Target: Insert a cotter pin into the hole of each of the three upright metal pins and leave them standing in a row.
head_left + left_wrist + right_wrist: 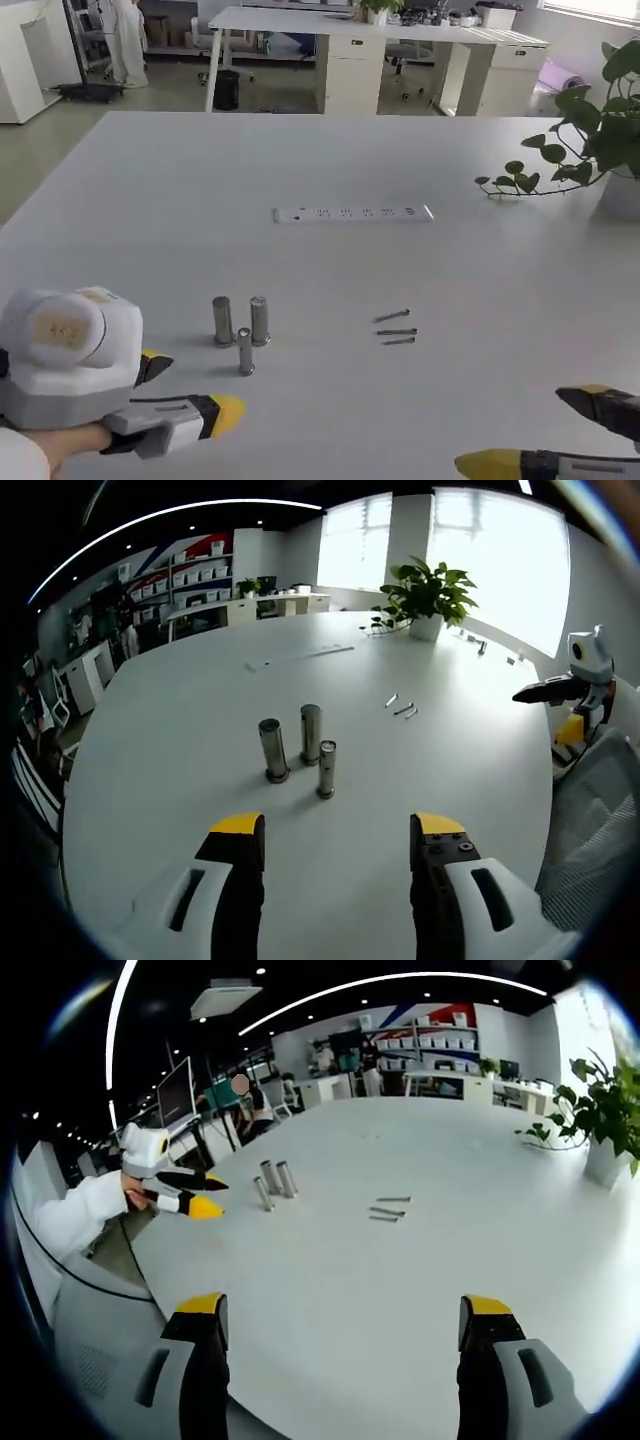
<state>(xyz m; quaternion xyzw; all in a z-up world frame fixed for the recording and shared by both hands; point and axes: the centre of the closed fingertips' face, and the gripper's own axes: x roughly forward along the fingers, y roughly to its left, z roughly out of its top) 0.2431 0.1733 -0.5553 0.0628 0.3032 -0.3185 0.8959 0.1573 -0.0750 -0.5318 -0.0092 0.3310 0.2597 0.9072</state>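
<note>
Three upright metal pins stand in a loose cluster on the white table, left of centre; they also show in the left gripper view and in the right gripper view. Three cotter pins lie side by side to their right, seen again as cotter pins and cotter pins. My left gripper hovers open near the table's front edge, short of the metal pins, its jaws empty. My right gripper is open at the lower right, well short of the cotter pins, jaws wide.
A white power strip lies flat beyond the pins at mid-table. A potted trailing plant stands at the right edge. Other desks and cabinets stand across the room behind the table.
</note>
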